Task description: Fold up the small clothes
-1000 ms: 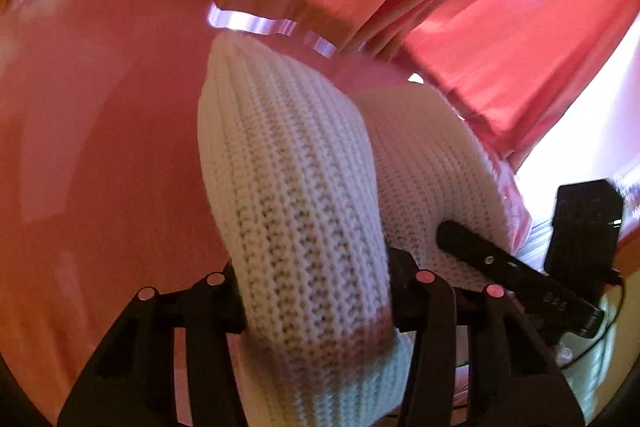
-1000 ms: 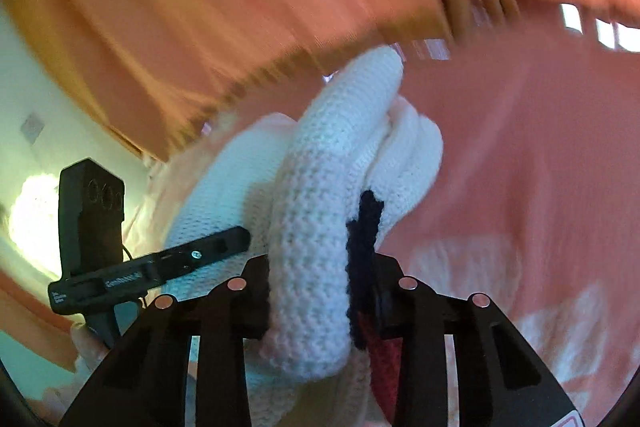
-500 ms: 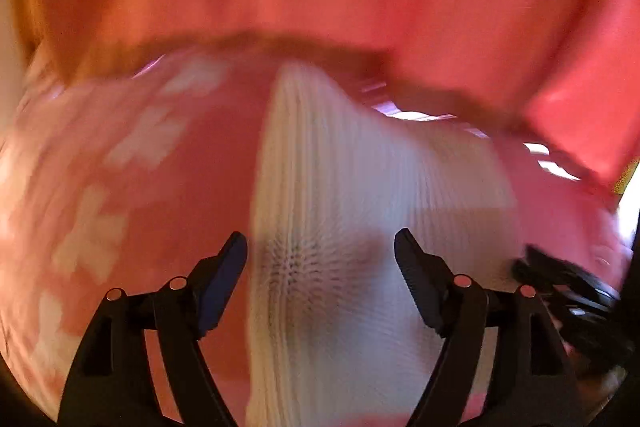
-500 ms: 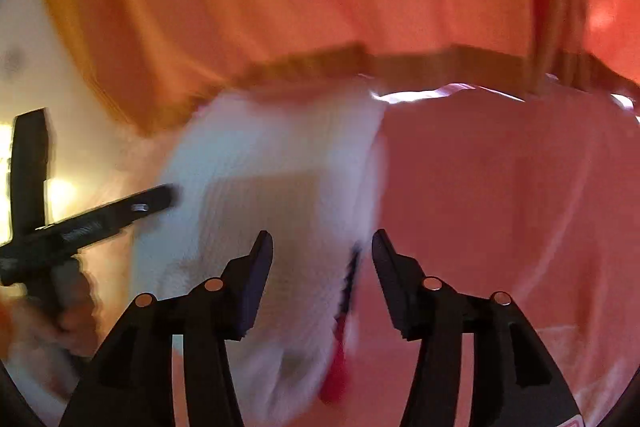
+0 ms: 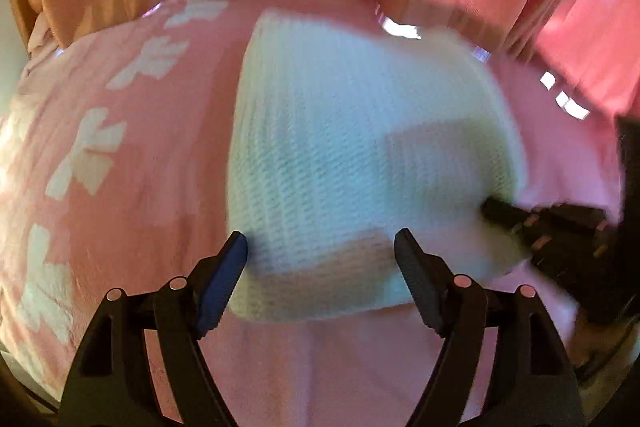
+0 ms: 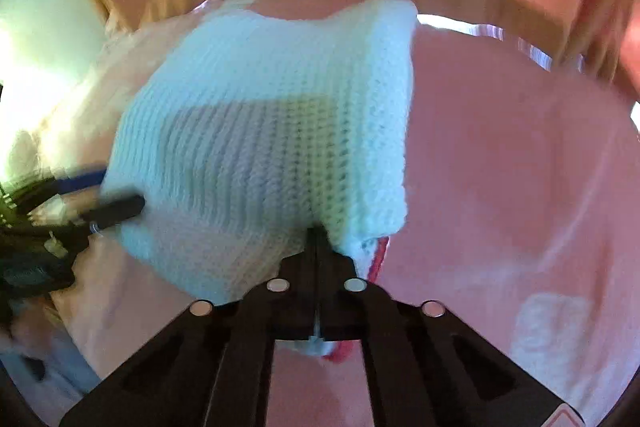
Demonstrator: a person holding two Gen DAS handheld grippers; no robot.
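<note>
no legible text, labels or numbers

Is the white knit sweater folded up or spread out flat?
Folded. The white knit sweater lies on the pink blanket as a compact, thick block with a doubled edge.

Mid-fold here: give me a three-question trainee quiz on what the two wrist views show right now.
1. True or false: the left gripper is clamped on the white knitted garment.
2. How do the right gripper's jaws stand? A) wide open B) closed together C) out of view
3. Fill in: the garment lies on a ____ blanket with pale patches.

Key
1. False: its jaws stand open on either side of the garment's near edge.
2. B
3. pink
</note>
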